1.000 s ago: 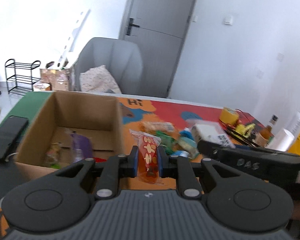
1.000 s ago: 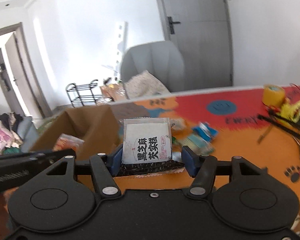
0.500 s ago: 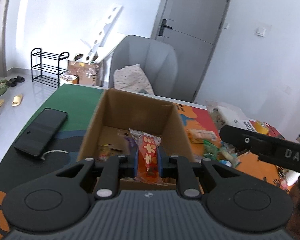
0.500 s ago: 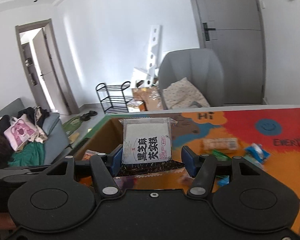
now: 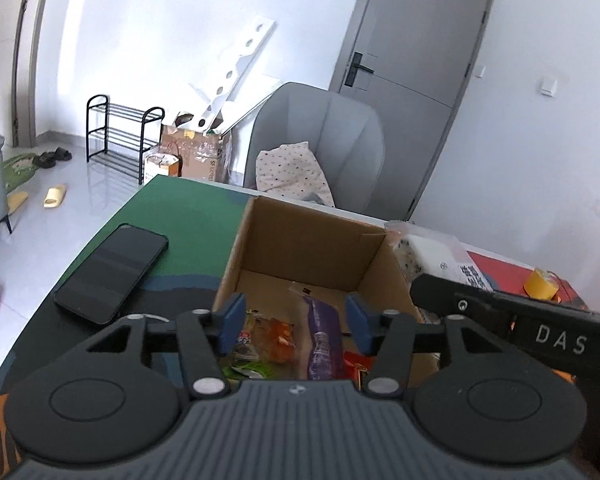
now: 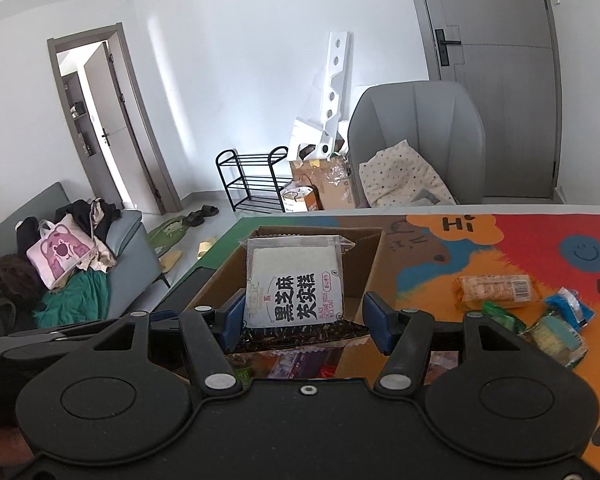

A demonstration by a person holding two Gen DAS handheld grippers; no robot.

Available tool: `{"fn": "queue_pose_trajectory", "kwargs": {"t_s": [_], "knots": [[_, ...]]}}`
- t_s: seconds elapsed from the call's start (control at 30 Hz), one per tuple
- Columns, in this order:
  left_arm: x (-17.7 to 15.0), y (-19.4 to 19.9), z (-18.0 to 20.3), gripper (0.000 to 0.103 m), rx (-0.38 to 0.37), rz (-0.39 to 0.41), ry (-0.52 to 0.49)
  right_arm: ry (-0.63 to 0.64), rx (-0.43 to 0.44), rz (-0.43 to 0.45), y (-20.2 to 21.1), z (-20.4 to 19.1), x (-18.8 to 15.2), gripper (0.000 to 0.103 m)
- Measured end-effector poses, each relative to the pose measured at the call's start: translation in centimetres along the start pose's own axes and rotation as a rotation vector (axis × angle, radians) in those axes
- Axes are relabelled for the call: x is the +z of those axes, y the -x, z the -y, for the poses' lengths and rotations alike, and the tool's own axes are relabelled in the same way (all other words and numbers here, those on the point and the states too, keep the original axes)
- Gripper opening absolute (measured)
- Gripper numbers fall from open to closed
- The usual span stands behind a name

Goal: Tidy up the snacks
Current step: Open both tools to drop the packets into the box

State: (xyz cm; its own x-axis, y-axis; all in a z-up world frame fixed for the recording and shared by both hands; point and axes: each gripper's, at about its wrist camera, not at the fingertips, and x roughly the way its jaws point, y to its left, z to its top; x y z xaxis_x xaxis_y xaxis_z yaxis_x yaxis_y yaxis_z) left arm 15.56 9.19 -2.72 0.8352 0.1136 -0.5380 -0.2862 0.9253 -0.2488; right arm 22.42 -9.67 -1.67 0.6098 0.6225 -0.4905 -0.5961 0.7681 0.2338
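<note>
My left gripper [image 5: 296,318] hovers over the open cardboard box [image 5: 312,240], its jaws opening with nothing pressed between the pads. Below it in the box lie an orange-red snack packet [image 5: 278,336], a purple packet [image 5: 322,340] and others. My right gripper [image 6: 304,320] is shut on a white black-sesame rice cake packet [image 6: 296,280], held upright above the box's [image 6: 364,264] near right corner. That packet [image 5: 432,252] also shows in the left wrist view just right of the box.
Loose snacks lie on the colourful mat right of the box: an orange pack [image 6: 496,290], a green one [image 6: 500,316], a blue one [image 6: 570,306]. A black phone [image 5: 112,268] lies left of the box. A grey chair [image 5: 320,152] stands behind the table.
The left gripper swung left over the box and let go of the red-and-yellow snack, which is now in the box. The right gripper carried its packet left to the box.
</note>
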Motion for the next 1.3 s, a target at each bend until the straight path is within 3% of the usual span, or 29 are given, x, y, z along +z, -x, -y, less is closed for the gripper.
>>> {"fn": "queue_pose_trajectory", "kwargs": {"t_s": [0.23, 0.57, 0.93, 1.3], "knots": [[0.5, 0.6, -0.4, 0.069, 0.041, 0.023, 0.027, -0.074, 0.021, -0.007, -0.6, 1.1, 0.2, 0.065], [0.3, 0.6, 1.1, 0.073, 0.023, 0.025, 0.008, -0.108, -0.022, 0.018, 2.3, 3.5, -0.6, 0.079], [-0.4, 0.4, 2.4, 0.073, -0.003, 0.013, -0.014, -0.198, -0.104, 0.033, 4.8, 8.3, -2.7, 0.081], [-0.5, 1.3, 5.1, 0.073, -0.047, 0.034, -0.056, -0.239, -0.123, 0.073, 7.4, 10.6, -3.4, 0.081]]}}
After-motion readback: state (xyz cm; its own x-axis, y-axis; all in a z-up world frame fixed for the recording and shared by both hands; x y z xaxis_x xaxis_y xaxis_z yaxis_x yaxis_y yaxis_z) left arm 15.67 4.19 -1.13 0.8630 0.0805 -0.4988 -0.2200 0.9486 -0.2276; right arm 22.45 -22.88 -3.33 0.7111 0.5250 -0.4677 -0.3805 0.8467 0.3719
